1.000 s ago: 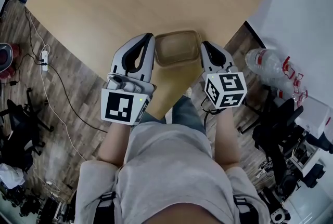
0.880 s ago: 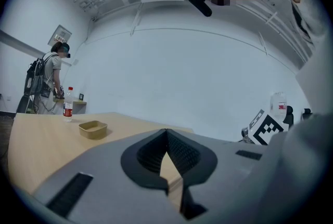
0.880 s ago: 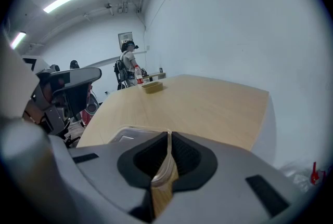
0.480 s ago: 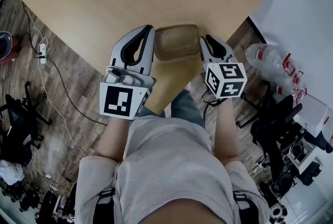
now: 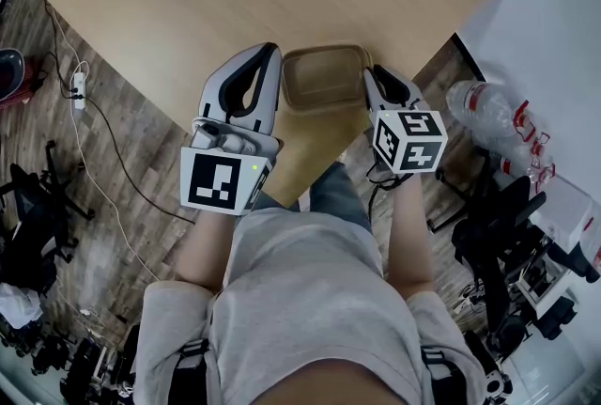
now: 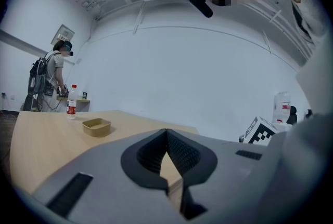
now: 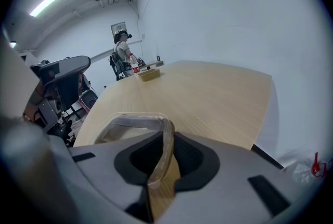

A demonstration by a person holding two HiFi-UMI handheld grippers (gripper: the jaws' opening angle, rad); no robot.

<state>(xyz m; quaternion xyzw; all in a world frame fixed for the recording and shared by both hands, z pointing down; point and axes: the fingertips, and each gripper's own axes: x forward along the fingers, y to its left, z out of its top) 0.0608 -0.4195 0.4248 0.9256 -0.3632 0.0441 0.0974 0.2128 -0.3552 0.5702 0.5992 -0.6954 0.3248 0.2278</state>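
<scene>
While R claw (image 7: 166, 140) clamps its rim, container (image 5: 324, 79) has tipped up slightly.

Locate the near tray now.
In the head view, the tray is at the near edge of the table between the left gripper and the right gripper, which clamps its right rim.

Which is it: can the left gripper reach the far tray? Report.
Probably not from here. The table between is bare, but the far tray sits at its other end by a bottle, beyond the left gripper.
</scene>
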